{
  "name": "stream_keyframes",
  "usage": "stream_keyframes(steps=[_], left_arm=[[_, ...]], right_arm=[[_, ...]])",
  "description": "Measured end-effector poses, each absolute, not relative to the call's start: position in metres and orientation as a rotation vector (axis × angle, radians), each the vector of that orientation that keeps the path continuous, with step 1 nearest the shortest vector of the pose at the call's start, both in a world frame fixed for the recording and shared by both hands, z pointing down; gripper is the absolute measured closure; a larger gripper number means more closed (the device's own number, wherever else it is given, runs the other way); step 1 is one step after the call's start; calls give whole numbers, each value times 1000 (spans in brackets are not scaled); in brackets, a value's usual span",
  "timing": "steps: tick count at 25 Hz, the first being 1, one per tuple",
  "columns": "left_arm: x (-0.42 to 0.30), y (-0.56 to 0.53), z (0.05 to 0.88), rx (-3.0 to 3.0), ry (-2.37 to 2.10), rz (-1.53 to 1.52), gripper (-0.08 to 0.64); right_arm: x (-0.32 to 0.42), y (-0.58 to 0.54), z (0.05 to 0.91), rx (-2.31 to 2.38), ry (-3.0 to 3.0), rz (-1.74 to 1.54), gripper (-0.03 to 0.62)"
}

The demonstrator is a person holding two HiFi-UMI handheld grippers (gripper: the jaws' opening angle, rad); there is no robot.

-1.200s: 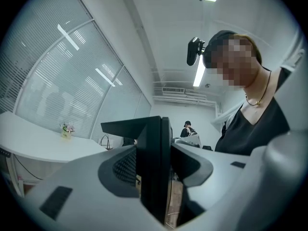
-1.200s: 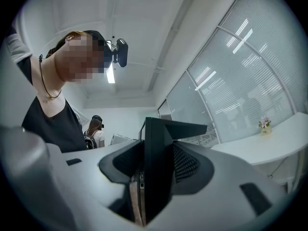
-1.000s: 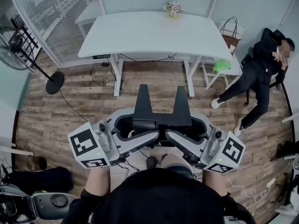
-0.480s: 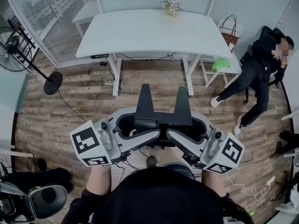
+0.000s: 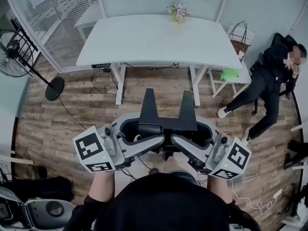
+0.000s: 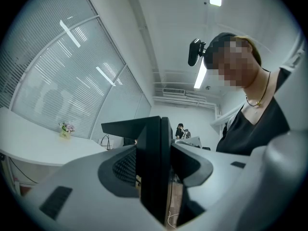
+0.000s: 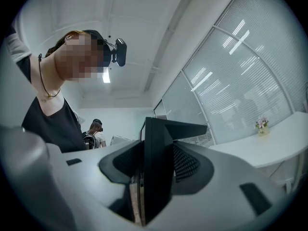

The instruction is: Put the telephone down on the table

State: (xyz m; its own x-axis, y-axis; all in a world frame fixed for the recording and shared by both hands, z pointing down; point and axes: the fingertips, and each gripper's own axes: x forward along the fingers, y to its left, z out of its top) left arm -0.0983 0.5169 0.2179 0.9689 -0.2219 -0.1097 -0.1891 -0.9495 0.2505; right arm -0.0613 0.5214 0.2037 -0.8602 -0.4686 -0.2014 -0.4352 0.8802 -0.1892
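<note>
The black telephone [image 5: 167, 120], rigid, hard-shelled and probably light enough but smooth, best taken by its side edges, hung above the wooden floor [image 5: 72, 110] well short of the white counter [image 5: 144, 37], its sides clamped between the jaws of the left gripper [image 6: 155, 167] and the right gripper [image 7: 154, 170].

No text seems legible anywhere in these views.

Two grippers [image 5: 139, 134] [image 5: 195, 134], one telephone [image 5: 166, 124], one table [image 5: 144, 37], one fan [image 5: 14, 52] (standing), one flower pot [image 5: 178, 12].
</note>
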Motion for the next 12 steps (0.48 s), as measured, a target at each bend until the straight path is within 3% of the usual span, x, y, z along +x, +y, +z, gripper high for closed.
stream_keyframes(steps=[12], left_arm=[[-78, 438, 207, 2899, -330, -206, 350]], right_arm=[[-40, 442, 193, -653, 2812, -179, 394]])
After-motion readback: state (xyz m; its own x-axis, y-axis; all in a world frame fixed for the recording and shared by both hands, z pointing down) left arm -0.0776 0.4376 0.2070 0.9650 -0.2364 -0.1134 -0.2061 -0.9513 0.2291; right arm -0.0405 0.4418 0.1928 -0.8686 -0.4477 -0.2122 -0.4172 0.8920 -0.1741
